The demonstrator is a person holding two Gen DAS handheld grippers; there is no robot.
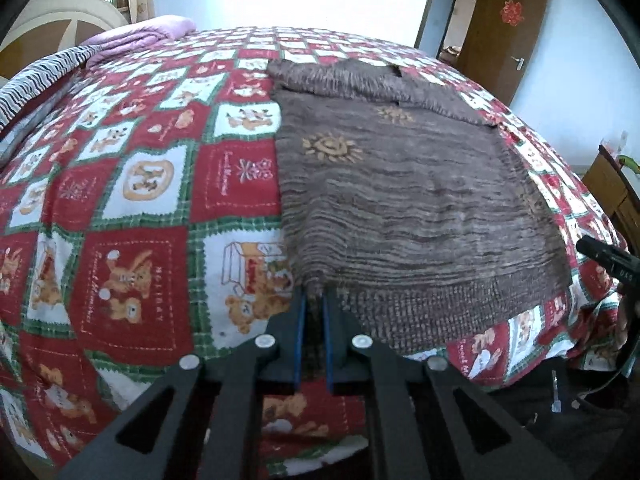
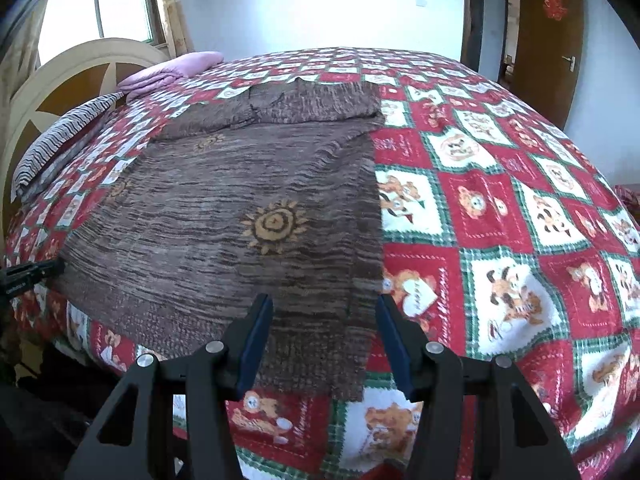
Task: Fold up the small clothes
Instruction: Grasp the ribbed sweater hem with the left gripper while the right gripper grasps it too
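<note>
A brown knit sweater (image 1: 404,196) with orange sun motifs lies flat on the bed, its sleeves folded across the far end. It also shows in the right wrist view (image 2: 240,208). My left gripper (image 1: 314,300) is shut on the sweater's near left hem corner. My right gripper (image 2: 325,304) is open, its blue-padded fingers (image 2: 256,336) straddling the sweater's near right hem corner, just above it. The right gripper's tip shows at the right edge of the left wrist view (image 1: 600,254); the left gripper's tip shows at the left edge of the right wrist view (image 2: 28,274).
The bed is covered by a red, white and green teddy-bear quilt (image 1: 132,240). A striped pillow (image 2: 60,136) and a folded purple blanket (image 2: 172,70) lie at the headboard end. A wooden door (image 1: 504,36) stands open behind; a wooden cabinet (image 1: 616,196) stands right.
</note>
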